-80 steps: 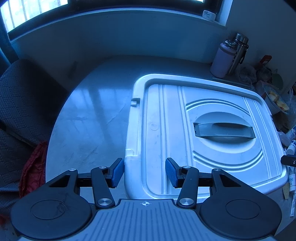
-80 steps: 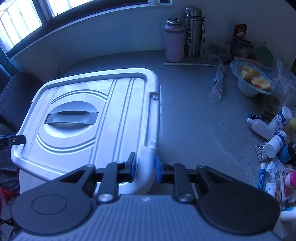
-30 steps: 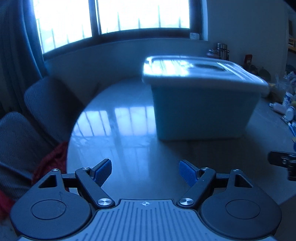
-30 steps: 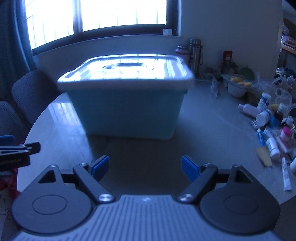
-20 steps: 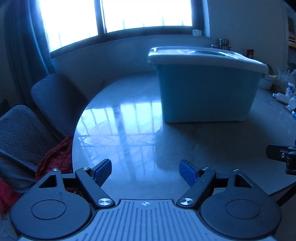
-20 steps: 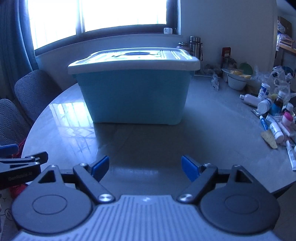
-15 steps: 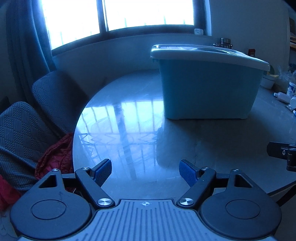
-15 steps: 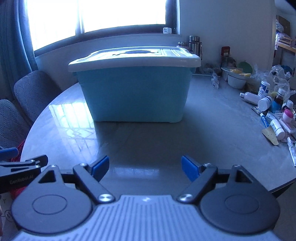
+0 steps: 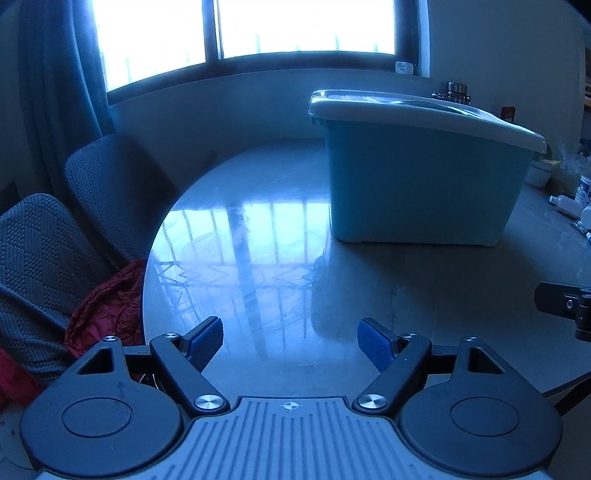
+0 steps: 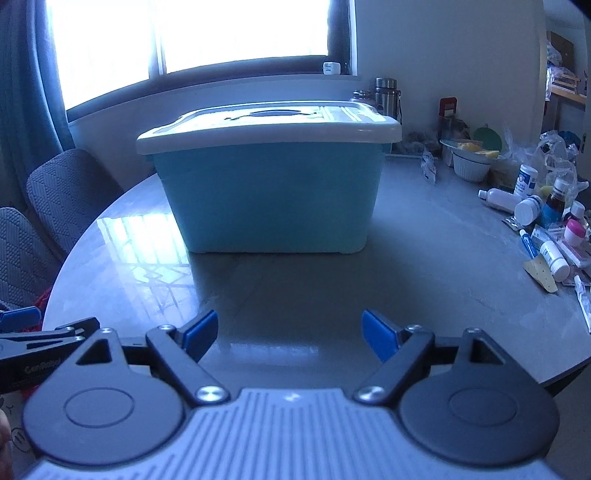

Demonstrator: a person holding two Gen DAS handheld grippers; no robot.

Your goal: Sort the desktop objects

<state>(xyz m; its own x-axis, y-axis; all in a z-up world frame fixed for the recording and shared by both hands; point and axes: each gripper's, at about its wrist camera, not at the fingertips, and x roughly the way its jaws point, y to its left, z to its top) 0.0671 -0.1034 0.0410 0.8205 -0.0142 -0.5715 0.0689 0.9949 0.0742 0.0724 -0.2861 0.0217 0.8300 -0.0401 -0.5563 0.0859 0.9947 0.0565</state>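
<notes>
On glossy round table (image 10: 424, 266), smooth rectangular blue plastic bin (image 10: 269, 199); left claw (image 9: 290, 345), right claw (image 10: 290, 334) wide, empty.

- Both views were dim and blue-tinted, lit from behind by the window (image 9: 240, 29), which was blown out to white.
- Window glare streaked the glossy table (image 9: 258, 236).
- The storage box (image 10: 273, 192) threw a broad shadow toward the camera.
- Fisheye distortion bent the edges and darkened the corners; focus was sharp, without motion blur.
</notes>
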